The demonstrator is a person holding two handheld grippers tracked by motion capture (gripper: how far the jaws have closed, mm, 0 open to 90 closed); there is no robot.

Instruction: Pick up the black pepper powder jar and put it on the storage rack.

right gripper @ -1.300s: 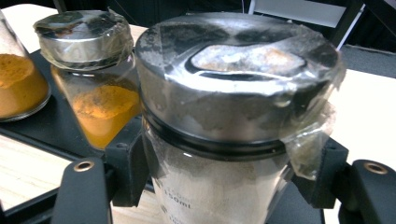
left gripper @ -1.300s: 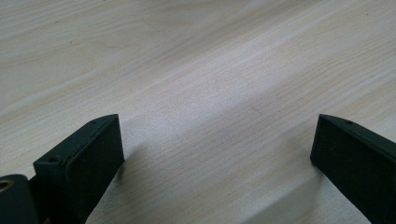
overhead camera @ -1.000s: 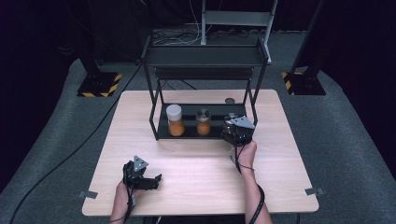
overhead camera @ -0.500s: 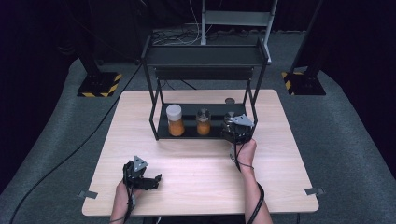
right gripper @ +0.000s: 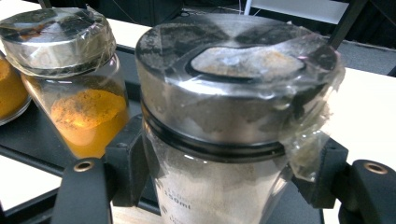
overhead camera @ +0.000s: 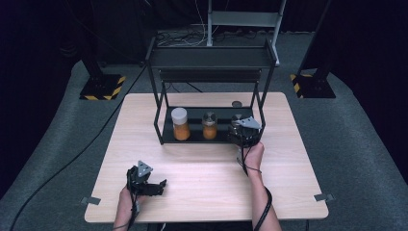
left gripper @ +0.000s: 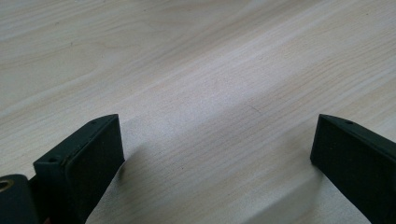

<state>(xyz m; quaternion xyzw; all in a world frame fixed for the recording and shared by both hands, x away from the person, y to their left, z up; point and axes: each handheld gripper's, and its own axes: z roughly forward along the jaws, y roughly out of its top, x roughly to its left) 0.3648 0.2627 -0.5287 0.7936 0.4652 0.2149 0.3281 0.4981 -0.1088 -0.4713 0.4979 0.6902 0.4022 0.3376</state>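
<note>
**Right gripper holds the grey jar at the rack, and nothing has moved**

The right gripper [overhead camera: 242,134] is clamped on the grey spice jar [right gripper: 233,116], its two black jaws pressing the glass body just below the metal lid. In the high view this gripper sits at the right end of the lower shelf of the black rack [overhead camera: 210,60], so the jar is at or just over the shelf edge; whether its bottom already rests on the shelf, I cannot tell.

Compared with the pictures from a second ago, almost nothing is different. Both hands stand at the same places and the grip is as tight as before. I judge this as a short pause during the placing or the taking of the jar, not a finished step: the jar is not released.

Beside it on the shelf stand a small jar of orange powder [right gripper: 77,100] and, further left, a taller jar with a white cap [overhead camera: 180,124].

The left gripper [overhead camera: 146,185] rests low over the wooden table [left gripper: 196,70] near the front edge, jaws wide apart and with nothing between them.
</note>
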